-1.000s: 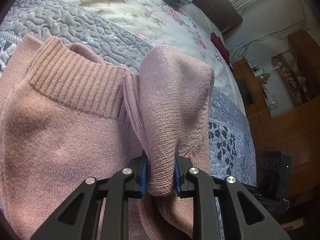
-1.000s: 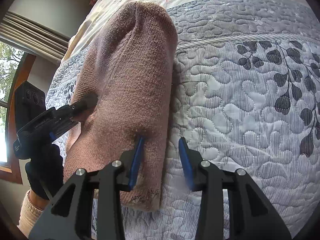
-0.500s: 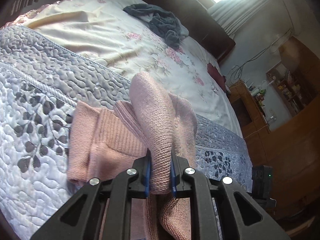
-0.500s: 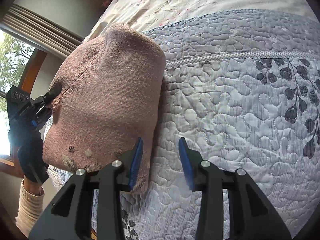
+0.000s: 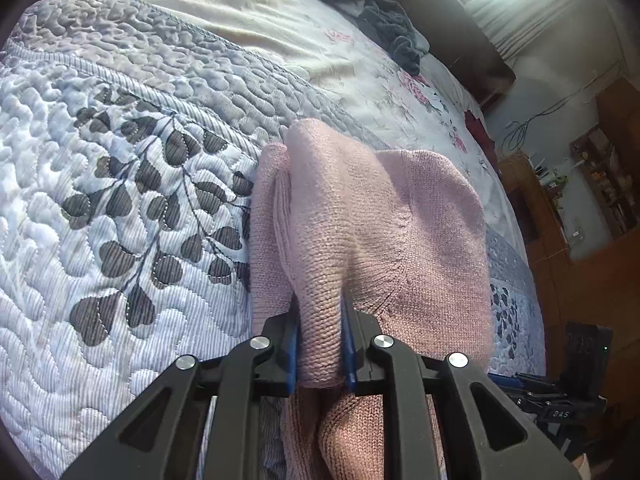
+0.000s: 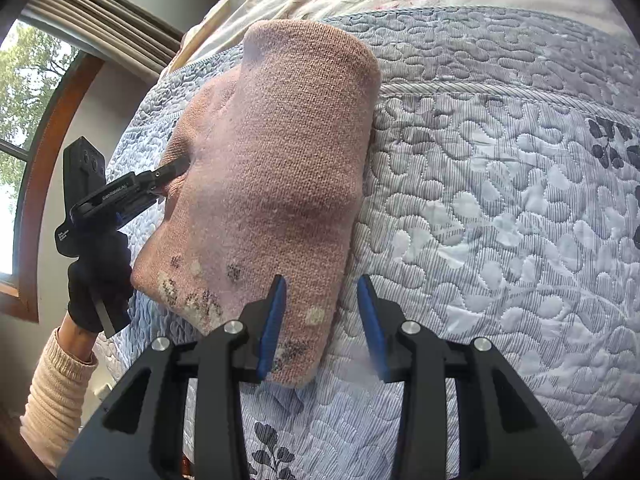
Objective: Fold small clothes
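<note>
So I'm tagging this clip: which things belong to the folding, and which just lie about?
In the job:
pink knit sweater
left gripper, clamped on a fold of it
right gripper, open at its edge
quilted bedspread beneath

Lying about:
dark grey garment
wooden shelves

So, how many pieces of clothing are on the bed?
2. The pink sweater lies folded on the quilt, pinched in the left gripper. A dark garment is crumpled farther up the bed. More may be out of view.

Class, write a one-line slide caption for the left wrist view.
Left tool shut on a fold of the pink knit sweater above the quilted bedspread.
</note>
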`<state>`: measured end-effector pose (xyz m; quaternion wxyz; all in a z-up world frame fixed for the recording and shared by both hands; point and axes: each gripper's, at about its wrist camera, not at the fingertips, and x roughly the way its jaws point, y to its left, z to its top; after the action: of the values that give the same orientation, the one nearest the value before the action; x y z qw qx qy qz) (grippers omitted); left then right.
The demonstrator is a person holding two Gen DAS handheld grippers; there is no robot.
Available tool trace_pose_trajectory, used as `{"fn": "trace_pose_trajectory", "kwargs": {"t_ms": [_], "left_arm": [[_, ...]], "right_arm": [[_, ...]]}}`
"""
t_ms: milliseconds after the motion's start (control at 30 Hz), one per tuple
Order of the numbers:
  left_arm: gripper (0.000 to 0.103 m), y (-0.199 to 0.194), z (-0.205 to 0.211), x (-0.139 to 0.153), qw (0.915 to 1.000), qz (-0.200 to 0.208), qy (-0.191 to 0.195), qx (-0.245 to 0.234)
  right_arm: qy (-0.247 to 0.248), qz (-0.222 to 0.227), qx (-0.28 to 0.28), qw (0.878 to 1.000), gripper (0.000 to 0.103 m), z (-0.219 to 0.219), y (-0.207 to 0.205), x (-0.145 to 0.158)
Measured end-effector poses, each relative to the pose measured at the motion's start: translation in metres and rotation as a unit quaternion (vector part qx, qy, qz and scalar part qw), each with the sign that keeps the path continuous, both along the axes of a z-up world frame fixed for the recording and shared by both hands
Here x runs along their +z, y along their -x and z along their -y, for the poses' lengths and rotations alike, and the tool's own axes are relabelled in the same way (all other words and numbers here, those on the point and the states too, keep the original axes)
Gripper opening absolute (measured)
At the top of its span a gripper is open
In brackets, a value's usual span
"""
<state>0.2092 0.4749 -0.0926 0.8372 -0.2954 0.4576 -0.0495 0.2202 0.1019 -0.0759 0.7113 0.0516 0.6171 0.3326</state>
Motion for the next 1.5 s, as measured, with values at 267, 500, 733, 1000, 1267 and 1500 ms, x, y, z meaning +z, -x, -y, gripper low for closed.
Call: {"fn": "trace_pose_trajectory", "kwargs": {"t_ms": [267, 500, 733, 1000, 1267, 1500], "left_arm": [[0.034, 0.074, 0.020, 0.030, 0.9992, -0.006, -0.012, -0.037], [0.011, 0.091, 0.040, 0.008, 0.9982, -0.040, -0.019, -0.041], [0.009, 0.091, 0.051, 0.003, 0.9950, -0.050, -0.058, -0.064], [0.011, 0.090, 0.053, -0.006, 0.9940, -0.060, -0.060, -0.069], [0.048, 0.069, 0.025, 0.032, 0.9981, -0.020, -0.053, -0.025], [0.060, 0.020, 0.000, 0.016, 0.9992, -0.040, -0.003, 0.006]], "right_arm": [[-0.020, -0.019, 0.008, 1.000, 0.061, -0.008, 0.021, -0.005], [-0.037, -0.093, -0.012, 0.995, 0.038, -0.012, 0.028, -0.035], [-0.028, -0.069, -0.006, 0.997, 0.020, -0.010, 0.033, -0.023], [-0.011, -0.081, -0.006, 0.997, 0.022, -0.018, 0.028, -0.039], [-0.031, -0.039, -0.003, 0.999, 0.038, -0.012, 0.016, -0.009], [-0.050, -0.035, -0.021, 0.998, 0.038, -0.013, -0.009, -0.007]]}}
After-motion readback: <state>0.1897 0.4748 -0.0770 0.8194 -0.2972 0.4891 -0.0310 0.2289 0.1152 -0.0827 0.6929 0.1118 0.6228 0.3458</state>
